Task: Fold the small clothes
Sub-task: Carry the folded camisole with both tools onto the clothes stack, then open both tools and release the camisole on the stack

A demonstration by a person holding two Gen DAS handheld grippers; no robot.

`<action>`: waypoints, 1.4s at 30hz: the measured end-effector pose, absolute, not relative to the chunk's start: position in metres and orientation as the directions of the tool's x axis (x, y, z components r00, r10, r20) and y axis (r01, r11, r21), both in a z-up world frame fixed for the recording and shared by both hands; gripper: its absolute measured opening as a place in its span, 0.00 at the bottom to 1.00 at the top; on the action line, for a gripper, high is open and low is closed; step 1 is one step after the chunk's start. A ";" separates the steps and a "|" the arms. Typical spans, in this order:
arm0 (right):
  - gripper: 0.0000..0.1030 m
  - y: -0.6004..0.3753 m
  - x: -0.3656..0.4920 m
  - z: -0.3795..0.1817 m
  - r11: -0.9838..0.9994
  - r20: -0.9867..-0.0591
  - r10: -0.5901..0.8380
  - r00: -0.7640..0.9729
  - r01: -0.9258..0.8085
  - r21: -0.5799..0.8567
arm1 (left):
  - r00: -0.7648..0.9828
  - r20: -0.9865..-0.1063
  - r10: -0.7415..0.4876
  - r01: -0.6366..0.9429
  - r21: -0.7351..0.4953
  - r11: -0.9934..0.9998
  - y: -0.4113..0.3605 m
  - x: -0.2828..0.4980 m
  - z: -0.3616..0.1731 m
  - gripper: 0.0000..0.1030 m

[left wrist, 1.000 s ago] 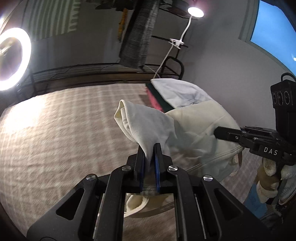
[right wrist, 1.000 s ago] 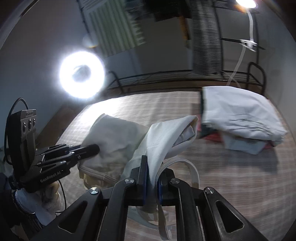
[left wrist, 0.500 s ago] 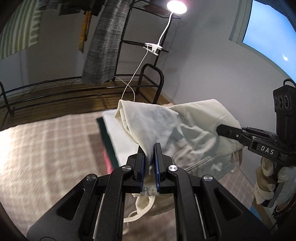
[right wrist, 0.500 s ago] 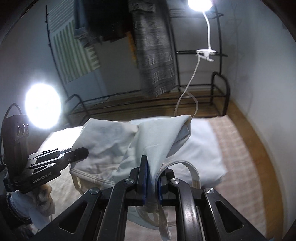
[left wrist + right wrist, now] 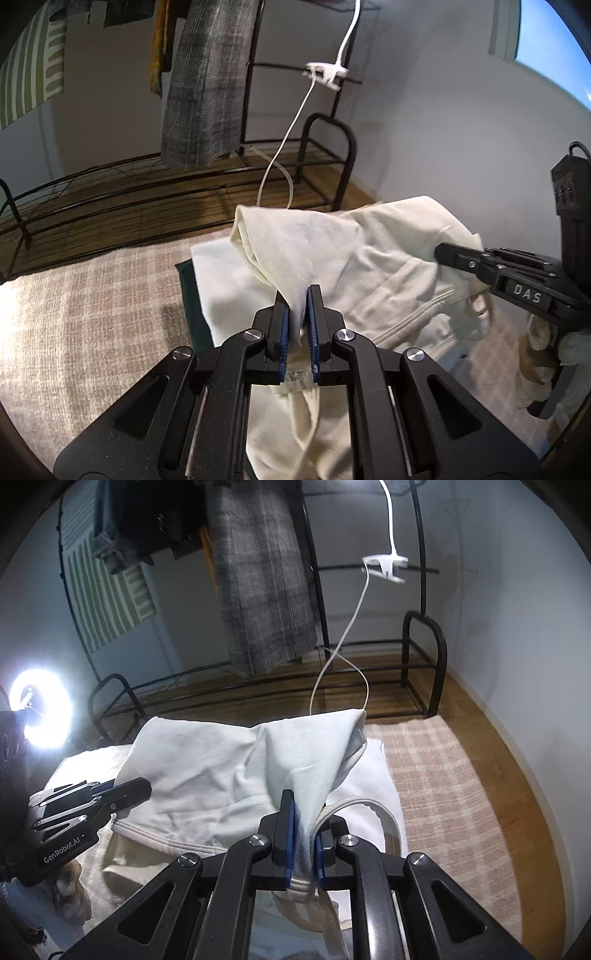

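garment: cream shorts (image 5: 373, 258), held up over folded white stack (image 5: 218, 280) on checked bedspread (image 5: 85, 314)
left gripper (image 5: 296, 295): clamped on waistband hem
right gripper (image 5: 303, 805): clamped likewise
handling: looked light, limp, non-slip; grip hems

Cream garment (image 5: 373, 258) — bunched, held aloft, hem drooping.

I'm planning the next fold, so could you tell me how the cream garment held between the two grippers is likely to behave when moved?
Probably floppy: the cream garment sags between the left gripper and right gripper. Likely light, since small pinches hold it up. Its loose waistband loop may swing or snag.
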State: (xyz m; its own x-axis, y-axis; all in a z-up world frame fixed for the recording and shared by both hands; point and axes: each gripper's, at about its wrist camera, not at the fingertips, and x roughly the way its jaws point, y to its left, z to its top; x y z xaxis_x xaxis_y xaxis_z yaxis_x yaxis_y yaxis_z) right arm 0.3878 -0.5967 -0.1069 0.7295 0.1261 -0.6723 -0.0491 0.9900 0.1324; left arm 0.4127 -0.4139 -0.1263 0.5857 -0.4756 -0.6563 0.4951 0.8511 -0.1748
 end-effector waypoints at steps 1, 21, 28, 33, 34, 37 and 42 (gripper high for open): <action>0.06 -0.597 0.391 -0.112 0.990 -0.679 0.122 0.724 -0.044 0.131 | 0.583 -0.663 -0.469 0.489 -0.175 0.854 -0.413 0.416 -0.131 0.07; 0.39 -0.585 0.350 -0.076 0.993 -0.697 -0.053 0.715 0.114 0.041 | 0.607 -0.647 -0.462 0.498 -0.143 0.855 -0.365 0.362 -0.079 0.08; 0.39 -0.539 0.293 -0.022 0.993 -0.655 -0.042 0.755 0.102 0.054 | 0.643 -0.602 -0.473 0.509 -0.124 0.852 -0.317 0.306 -0.027 0.08; 0.44 -0.496 0.235 0.007 0.995 -0.623 -0.032 0.781 0.082 0.051 | 0.663 -0.575 -0.480 0.509 -0.124 0.852 -0.270 0.259 -0.001 0.08; 0.46 -0.488 0.224 0.010 0.995 -0.618 -0.035 0.786 0.083 0.050 | 0.666 -0.570 -0.482 0.508 -0.128 0.852 -0.262 0.252 0.003 0.09; 0.51 -0.465 0.192 0.019 0.995 -0.606 -0.041 0.794 0.089 0.049 | 0.680 -0.551 -0.484 0.502 -0.131 0.855 -0.233 0.225 0.010 0.43; 0.57 -0.430 0.146 0.015 0.993 -0.599 -0.054 0.799 0.106 0.051 | 0.693 -0.537 -0.480 0.502 -0.117 0.857 -0.197 0.185 0.014 0.53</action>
State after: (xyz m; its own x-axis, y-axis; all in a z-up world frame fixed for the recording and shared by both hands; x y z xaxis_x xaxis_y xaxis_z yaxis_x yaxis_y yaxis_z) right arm 0.1464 -0.4303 0.0154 0.7986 -0.0543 -0.5995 0.1060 0.9930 0.0514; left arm 0.1852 -0.1969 0.0139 0.6935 -0.4801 -0.5372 0.5025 0.8567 -0.1168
